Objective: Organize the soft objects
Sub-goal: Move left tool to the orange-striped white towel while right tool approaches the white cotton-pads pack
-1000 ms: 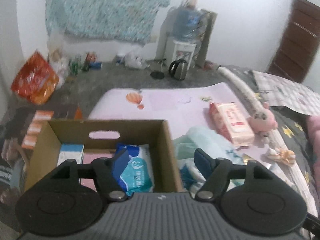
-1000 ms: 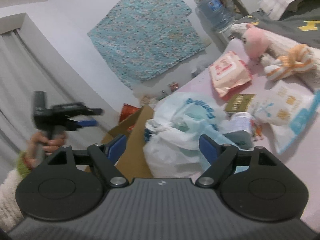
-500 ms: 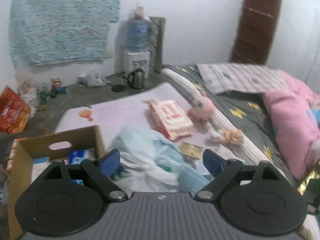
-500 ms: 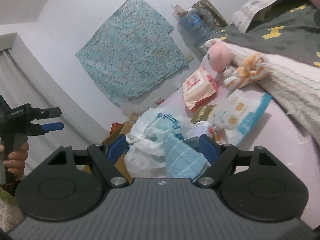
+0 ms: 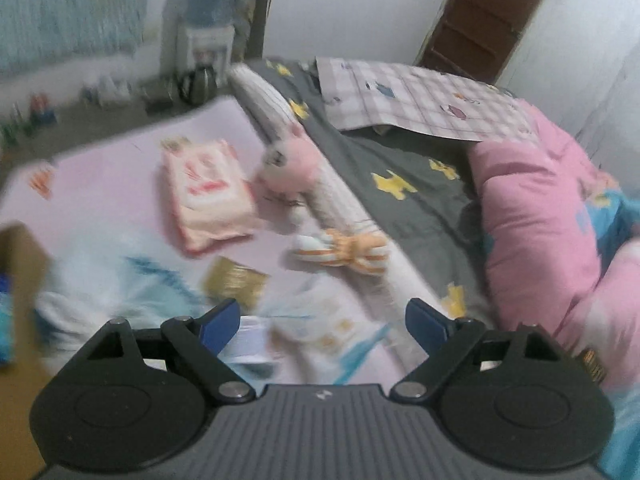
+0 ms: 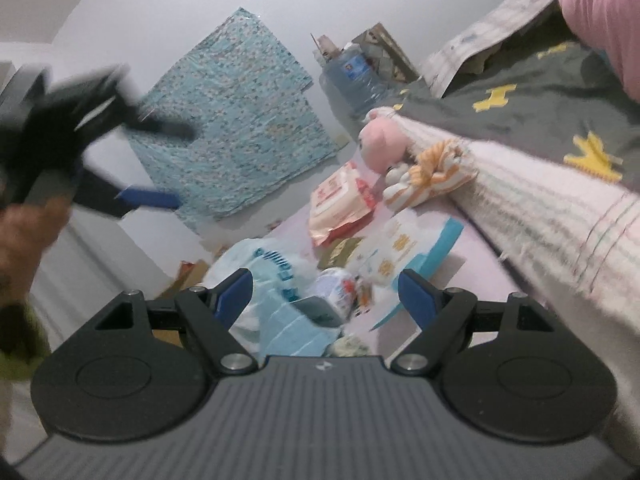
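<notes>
Nearest the left gripper [image 5: 322, 322], whose blue-tipped fingers stand spread wide with nothing between them, lies a white and blue soft pack [image 5: 328, 332] on the pale pink sheet [image 5: 112, 204]. Taking that pack as the landmark: a gold packet [image 5: 234, 282] sits just beyond it to the left, and a white plastic bag [image 5: 116, 292] bulges further left, blurred, with the edge of a cardboard box [image 5: 20, 256] beyond the bag at the frame's side. Just past the pack to the right lies an orange-striped plush toy [image 5: 344, 250], touching a long pale bolster [image 5: 320, 184]. Farther back, a pink wipes pack [image 5: 208, 192] lies flat, with a pink plush head [image 5: 292, 164] beside it against the bolster. To the right of all this spreads a grey quilt [image 5: 400, 152] and a pink pillow [image 5: 532, 216]. The right gripper [image 6: 326, 294] is likewise released, empty, hovering over a light blue cloth [image 6: 292, 324] in front of the same pack [image 6: 404, 252]. A water bottle [image 6: 354, 80] stands farthest off.
</notes>
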Available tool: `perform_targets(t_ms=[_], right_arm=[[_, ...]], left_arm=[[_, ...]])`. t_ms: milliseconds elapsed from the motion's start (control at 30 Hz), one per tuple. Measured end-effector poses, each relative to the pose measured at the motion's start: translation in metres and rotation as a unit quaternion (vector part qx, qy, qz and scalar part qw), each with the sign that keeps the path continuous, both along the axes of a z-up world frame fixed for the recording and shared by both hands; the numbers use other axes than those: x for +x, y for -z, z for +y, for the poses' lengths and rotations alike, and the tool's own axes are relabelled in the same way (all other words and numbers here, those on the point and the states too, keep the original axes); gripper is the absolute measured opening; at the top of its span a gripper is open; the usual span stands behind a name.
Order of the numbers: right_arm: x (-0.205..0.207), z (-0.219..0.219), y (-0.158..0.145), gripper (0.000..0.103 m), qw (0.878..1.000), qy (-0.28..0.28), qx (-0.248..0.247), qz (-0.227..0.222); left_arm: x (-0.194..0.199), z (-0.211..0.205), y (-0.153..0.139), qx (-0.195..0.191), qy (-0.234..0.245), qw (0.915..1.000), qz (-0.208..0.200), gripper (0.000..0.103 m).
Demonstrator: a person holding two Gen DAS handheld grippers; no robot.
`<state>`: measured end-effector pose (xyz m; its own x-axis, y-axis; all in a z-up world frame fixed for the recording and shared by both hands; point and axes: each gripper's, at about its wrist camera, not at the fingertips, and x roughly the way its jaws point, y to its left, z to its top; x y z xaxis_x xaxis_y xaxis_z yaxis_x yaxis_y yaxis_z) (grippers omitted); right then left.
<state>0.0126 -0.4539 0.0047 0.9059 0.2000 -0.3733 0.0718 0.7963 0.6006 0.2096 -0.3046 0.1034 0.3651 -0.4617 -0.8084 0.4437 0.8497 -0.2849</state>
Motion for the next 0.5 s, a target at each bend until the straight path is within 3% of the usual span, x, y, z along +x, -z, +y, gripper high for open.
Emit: perform_targets(t_ms=[133,300,500], right_arm=[[0.007,-0.007,0.010,0.080,1.000,0.008,-0.006,0.009],[0.016,-0.022,0.025,0.080,1.000,0.020,0.007,0.021],[0.024,-0.033,0.036,0.080,0.999,0.027,0.013,0.033]], left_arm=[[0.038,-0.049,0.037,-0.019,-0.020,0.9968,0.075,0.089],[0.084,-0.089,0.100,-0.058,-0.072,0.9745,0.205,0.074],[0.119,-0.108,0.147,-0.092,-0.142,0.9532,0.251,0.064]])
